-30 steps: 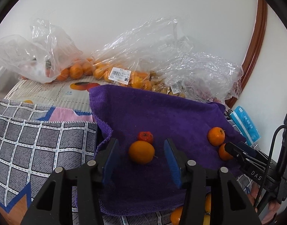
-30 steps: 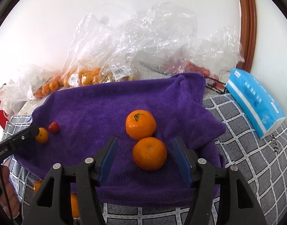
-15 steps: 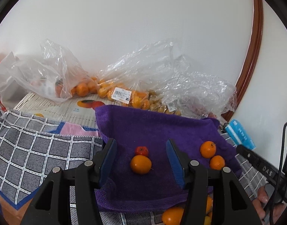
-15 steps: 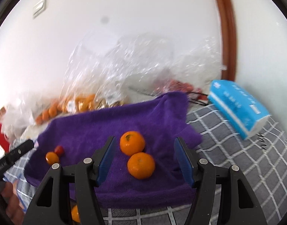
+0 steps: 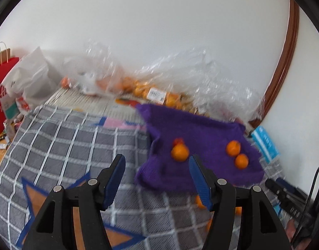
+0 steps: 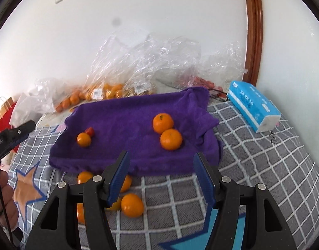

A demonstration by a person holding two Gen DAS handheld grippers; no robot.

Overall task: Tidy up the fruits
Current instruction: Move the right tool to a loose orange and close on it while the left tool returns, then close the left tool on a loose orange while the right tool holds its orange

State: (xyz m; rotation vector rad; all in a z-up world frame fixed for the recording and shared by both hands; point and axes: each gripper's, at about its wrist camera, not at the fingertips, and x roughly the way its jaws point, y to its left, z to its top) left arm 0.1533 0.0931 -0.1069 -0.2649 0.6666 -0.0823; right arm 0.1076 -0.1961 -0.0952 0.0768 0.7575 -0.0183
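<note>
Surface: grey checked cloth (image 6: 263, 166) is covering the top, with a purple towel (image 6: 128, 120) lying over its middle, against a white wall.
Left gripper (image 5: 157, 179): jaws are standing wide apart, gripping nothing, hanging over the checked cloth just beside the towel's left edge.
Right gripper (image 6: 161, 177): jaws are gaping wide too, holding nothing, hovering over the towel's near edge.
Fruit on towel: two oranges (image 6: 167, 131) are sitting touching on the right; a smaller orange (image 6: 83, 139) is resting against a little red fruit (image 6: 89, 131) on the left.
Loose fruit: several oranges (image 6: 132, 205) are lying on the cloth below the towel's near edge.
Change: both grippers are sitting further back than half a second ago; the left one is now facing the cloth rather than framing the small orange.
Background: clear plastic bags (image 6: 142, 62) of fruit are lining the wall; a blue tissue pack (image 6: 253, 104) is lying at right.
</note>
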